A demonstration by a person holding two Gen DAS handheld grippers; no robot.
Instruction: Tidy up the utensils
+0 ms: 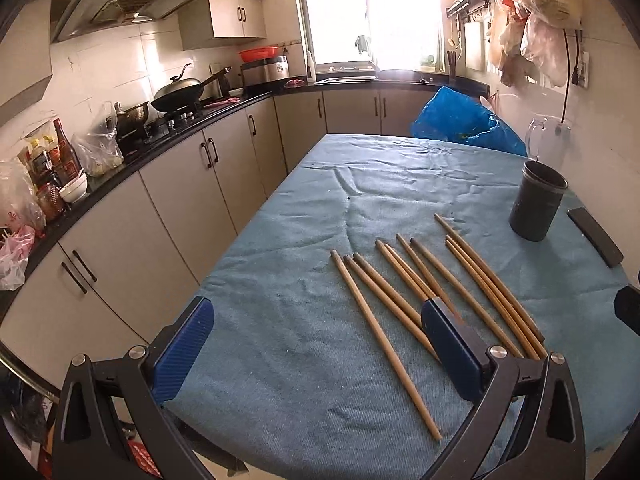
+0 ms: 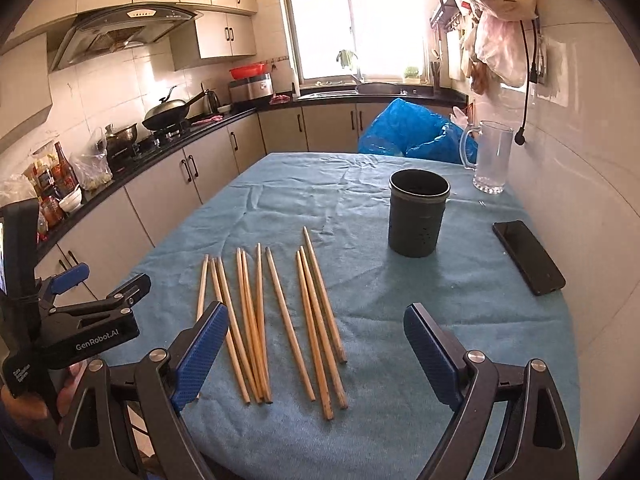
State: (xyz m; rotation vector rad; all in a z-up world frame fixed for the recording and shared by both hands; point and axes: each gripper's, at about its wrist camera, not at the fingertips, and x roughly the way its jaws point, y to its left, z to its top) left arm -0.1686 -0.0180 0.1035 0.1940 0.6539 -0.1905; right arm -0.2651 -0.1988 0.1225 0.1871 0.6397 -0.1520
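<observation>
The table (image 2: 460,320), under its blue cloth, carries everything I need: a loose row of wooden chopsticks (image 2: 280,320) across the middle toward my near edge, a dark holder cup (image 2: 416,220) standing upright further in toward the right edge, a black phone (image 2: 528,258) flat along that right edge, and a clear glass jug (image 2: 490,156) near the far right corner.

What the next move turns on is how the chopsticks lie. Their long axes run from the near edge toward the far edge, roughly parallel, in small clusters, some touching, with bare cloth between clusters. They point almost along the line my tools reach, so I judge that closing across a cluster should catch the sticks side-on rather than end-on. The cup is well apart from them, beyond their far tips and off to the right, its mouth open and upright; I cannot see whether anything is inside.

My right tool (image 2: 316,344) hangs over the near ends of the row, with most of the sticks lying between its two blue pads, so I take it to be the nearer one for a first pick. Its jaws stand wide apart and hold nothing; whether the left pad touches the sticks it overlaps, I cannot tell.

My left tool (image 1: 316,344) sits off the near left corner, its jaws also spread wide and empty, the sticks lying ahead and to its right.
</observation>
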